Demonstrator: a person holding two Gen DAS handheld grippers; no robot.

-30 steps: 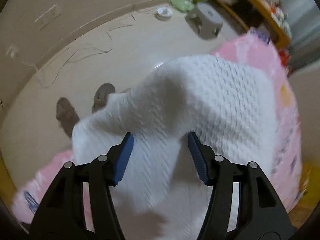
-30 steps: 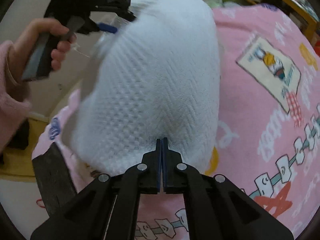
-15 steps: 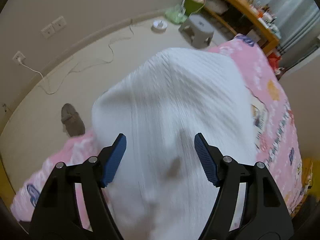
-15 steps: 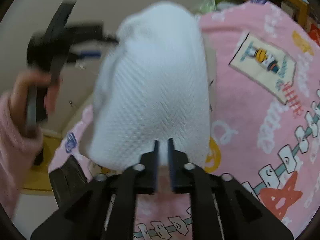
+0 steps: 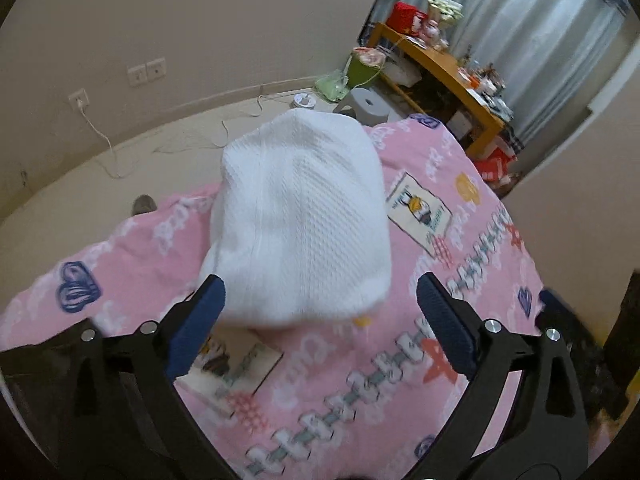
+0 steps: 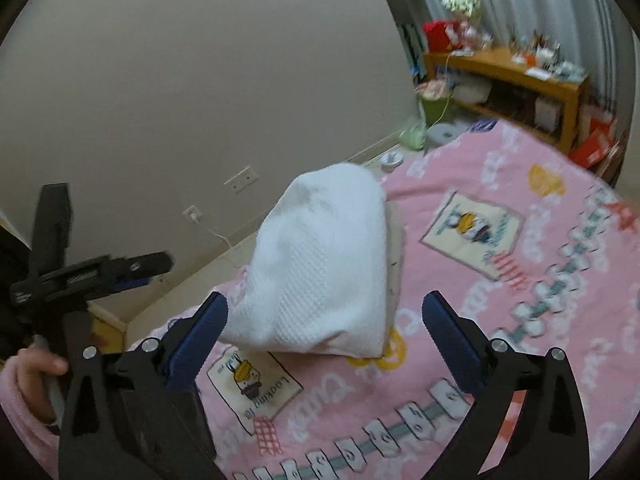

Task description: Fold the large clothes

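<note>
Item: white waffle-knit garment [image 5: 300, 220], folded into a thick rounded bundle, resting on the pink printed bedspread [image 5: 460, 380] near the bed's left edge. Held by nothing.

Left hand-held gripper [image 5: 320, 312]: black frame, blue pads, jaws spread wide after just having been opening; nothing between the pads, only bedspread showing in the gap. Bundle directly ahead and slightly below, its near edge just beyond the fingertips, nearer the left pad than the right.

Right hand-held gripper [image 6: 324, 320]: same make, jaws likewise wide after just having been opening; empty. Bundle ahead and a little left of centre, near edge just past the left pad, apart from both pads.

Long axis of bundle: running away from both hand-held grippers, from the near broad end to the rounded far end close to the bed edge; roughly in line with the left hand-held gripper's pointing direction, slanting up and left in the right view.

Nearer hand: about equal by appearance; left hand-held gripper more squarely lined up with the bundle. Left hand-held gripper also visible at far left of the right view, held in a hand with a pink sleeve [image 6: 24, 396].

Judgement: fold looks complete and released; any further tidy or lift best begun at the near broad end.

Surroundings: beige floor with white cables [image 5: 100, 136], wooden shelf unit [image 5: 452, 68], grey curtains
</note>
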